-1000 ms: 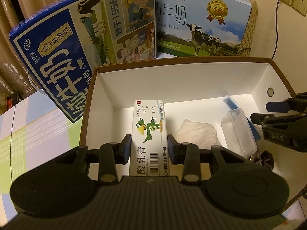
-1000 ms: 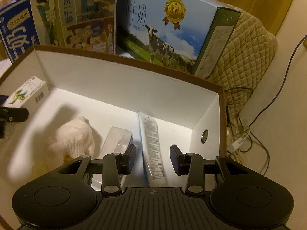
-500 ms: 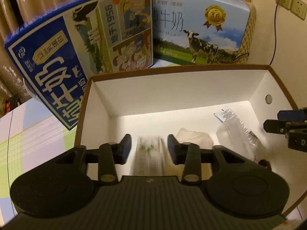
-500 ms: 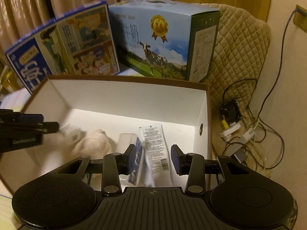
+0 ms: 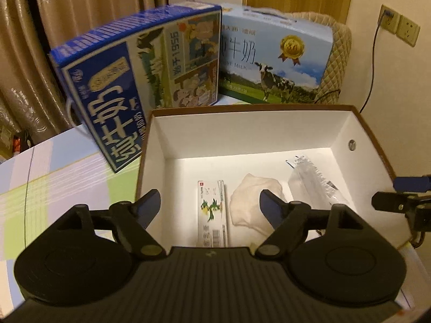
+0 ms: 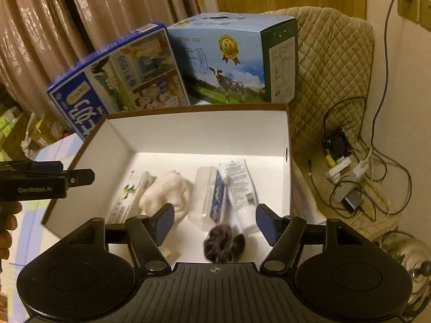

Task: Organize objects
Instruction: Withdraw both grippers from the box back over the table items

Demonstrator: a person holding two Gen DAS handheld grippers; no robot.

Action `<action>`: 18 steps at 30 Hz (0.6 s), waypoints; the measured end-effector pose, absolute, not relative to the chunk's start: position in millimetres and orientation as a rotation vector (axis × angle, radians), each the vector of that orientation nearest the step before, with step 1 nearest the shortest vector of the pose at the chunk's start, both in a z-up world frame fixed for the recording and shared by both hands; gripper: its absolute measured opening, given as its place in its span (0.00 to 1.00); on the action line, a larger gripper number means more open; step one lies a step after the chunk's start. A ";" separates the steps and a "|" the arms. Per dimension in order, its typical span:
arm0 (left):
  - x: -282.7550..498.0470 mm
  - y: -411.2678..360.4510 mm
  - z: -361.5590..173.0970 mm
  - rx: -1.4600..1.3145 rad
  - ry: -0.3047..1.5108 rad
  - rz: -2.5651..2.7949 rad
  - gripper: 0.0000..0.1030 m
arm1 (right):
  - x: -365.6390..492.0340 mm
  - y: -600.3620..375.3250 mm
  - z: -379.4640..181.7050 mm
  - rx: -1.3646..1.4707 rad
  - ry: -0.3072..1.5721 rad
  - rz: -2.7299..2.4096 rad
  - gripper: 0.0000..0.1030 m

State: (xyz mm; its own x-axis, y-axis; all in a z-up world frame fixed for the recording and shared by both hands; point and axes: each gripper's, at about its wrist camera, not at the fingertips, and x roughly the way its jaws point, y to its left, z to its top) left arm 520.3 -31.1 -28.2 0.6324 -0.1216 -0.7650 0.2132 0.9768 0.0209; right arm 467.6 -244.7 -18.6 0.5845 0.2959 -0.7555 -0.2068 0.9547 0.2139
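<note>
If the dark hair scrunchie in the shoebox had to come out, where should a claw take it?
Pinch the hair scrunchie across its puffy ring from straight above. It lies flat at the box's near end, soft and low, with the white tube's cap close beside it, so a side approach looks cramped.

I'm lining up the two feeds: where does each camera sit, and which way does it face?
Left wrist: behind the open left gripper, looking down into the white box; the right gripper shows at the right edge.
Right wrist: behind the open right gripper, over the same box; the left gripper and a hand show at left.
Shared: the green-bird carton and cloth.
</note>
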 end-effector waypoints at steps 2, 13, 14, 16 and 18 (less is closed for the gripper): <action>507.2 -26.7 -21.5 0.098 0.862 -0.188 0.82 | 457.4 -246.5 -15.8 0.116 0.898 0.299 0.67; 438.1 -7.4 4.4 0.031 0.853 -0.161 0.85 | 404.7 -248.4 0.1 0.144 0.888 0.322 0.73; 432.1 -6.0 5.6 0.025 0.855 -0.160 0.85 | 400.0 -248.0 1.5 0.144 0.887 0.324 0.73; 422.0 -3.2 6.8 0.013 0.860 -0.157 0.85 | 390.3 -247.8 3.4 0.150 0.889 0.329 0.74; 410.6 -1.8 8.3 0.009 0.863 -0.153 0.85 | 382.1 -247.1 4.8 0.153 0.891 0.334 0.74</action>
